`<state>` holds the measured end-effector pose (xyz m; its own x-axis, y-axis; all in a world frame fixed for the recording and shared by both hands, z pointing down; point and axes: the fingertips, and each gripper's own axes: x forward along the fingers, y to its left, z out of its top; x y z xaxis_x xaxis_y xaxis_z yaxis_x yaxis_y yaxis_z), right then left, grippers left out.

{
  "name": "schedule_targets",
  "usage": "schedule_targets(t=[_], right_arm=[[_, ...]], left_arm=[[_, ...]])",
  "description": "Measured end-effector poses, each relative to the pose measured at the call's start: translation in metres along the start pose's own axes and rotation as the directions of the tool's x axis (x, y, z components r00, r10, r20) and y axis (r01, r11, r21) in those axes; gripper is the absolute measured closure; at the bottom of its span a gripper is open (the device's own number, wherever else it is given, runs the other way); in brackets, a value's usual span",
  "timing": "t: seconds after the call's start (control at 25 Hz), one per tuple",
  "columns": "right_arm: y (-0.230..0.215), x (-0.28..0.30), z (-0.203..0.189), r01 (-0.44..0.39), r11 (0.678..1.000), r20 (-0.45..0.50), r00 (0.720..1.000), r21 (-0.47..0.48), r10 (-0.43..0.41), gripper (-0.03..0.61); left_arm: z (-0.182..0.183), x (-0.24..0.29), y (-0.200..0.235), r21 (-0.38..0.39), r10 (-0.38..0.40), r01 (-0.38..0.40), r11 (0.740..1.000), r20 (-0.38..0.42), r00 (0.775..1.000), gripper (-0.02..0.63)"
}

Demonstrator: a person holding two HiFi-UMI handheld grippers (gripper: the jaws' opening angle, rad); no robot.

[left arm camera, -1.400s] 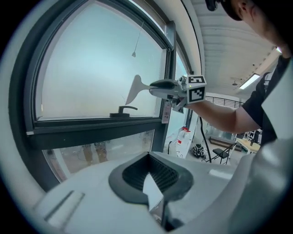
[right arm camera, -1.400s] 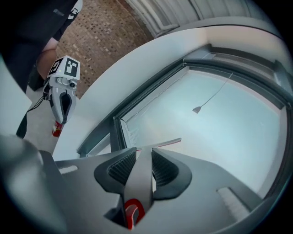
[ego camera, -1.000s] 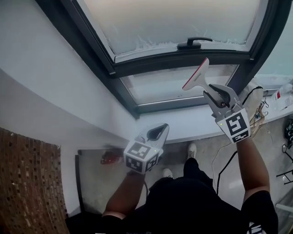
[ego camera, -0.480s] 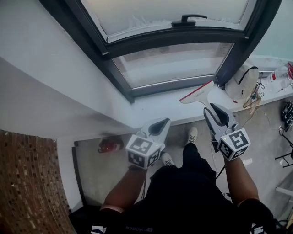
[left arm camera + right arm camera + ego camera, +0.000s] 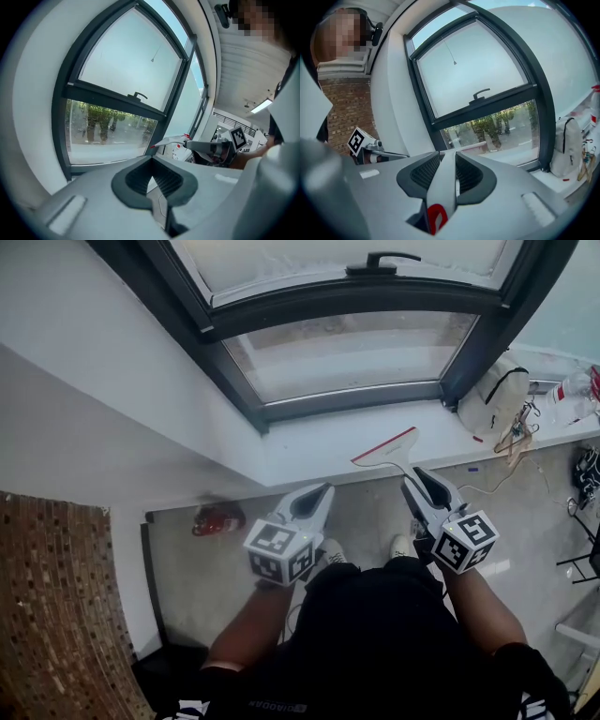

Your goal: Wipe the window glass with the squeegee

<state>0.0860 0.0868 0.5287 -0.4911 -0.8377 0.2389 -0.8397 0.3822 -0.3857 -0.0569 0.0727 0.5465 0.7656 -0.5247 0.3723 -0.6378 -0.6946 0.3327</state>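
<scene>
Nearest, the left hand-held gripper (image 5: 320, 495) is closed with nothing between its jaws, held low beside the right hand-held gripper (image 5: 413, 476). The right one's jaws clamp the white handle of the squeegee (image 5: 389, 448). The squeegee's red-edged blade hangs over the white windowsill (image 5: 309, 456), short of the pane. Beyond, the lower window glass (image 5: 347, 352) sits in a dark frame, with a black window handle (image 5: 379, 260) above it.
</scene>
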Motion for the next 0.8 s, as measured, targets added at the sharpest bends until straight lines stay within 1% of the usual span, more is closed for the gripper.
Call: schedule_targets(t=[0.08, 0.16, 0.28, 0.36, 0.44, 0.6, 0.8], right_arm=[[-0.010, 0.000, 0.003, -0.010, 0.999, -0.003, 1.000, 0.038, 0.010, 0.446], [-0.025, -0.001, 0.006, -0.015, 0.995, 0.000, 1.000, 0.102, 0.015, 0.446], [-0.050, -0.004, 0.013, -0.014, 0.974, 0.023, 1.000, 0.228, 0.009, 0.446], [-0.060, -0.011, 0.018, -0.018, 0.962, 0.042, 0.999, 0.271, 0.006, 0.446], [-0.063, -0.022, 0.023, -0.026, 0.966, 0.055, 0.998, 0.257, 0.013, 0.446], [-0.064, -0.043, 0.028, -0.036, 0.980, 0.063, 0.998, 0.194, 0.024, 0.446], [-0.069, -0.057, 0.028, -0.046, 0.987, 0.064, 0.997, 0.154, 0.036, 0.446]], left_arm=[[0.005, 0.001, -0.003, -0.019, 0.022, -0.022, 1.000, 0.004, 1.000, 0.614], [0.013, 0.003, -0.013, -0.040, 0.033, -0.033, 0.999, 0.008, 0.999, 0.614], [0.018, 0.012, -0.024, -0.033, 0.052, -0.051, 0.998, 0.021, 0.998, 0.614], [0.023, 0.018, -0.031, -0.030, 0.066, -0.064, 0.997, 0.040, 0.997, 0.614], [0.026, 0.023, -0.040, -0.023, 0.072, -0.071, 0.997, 0.061, 0.996, 0.614], [0.025, 0.032, -0.064, -0.016, 0.070, -0.069, 0.997, 0.023, 0.997, 0.614], [0.025, 0.045, -0.078, -0.007, 0.067, -0.067, 0.998, 0.025, 0.997, 0.614]])
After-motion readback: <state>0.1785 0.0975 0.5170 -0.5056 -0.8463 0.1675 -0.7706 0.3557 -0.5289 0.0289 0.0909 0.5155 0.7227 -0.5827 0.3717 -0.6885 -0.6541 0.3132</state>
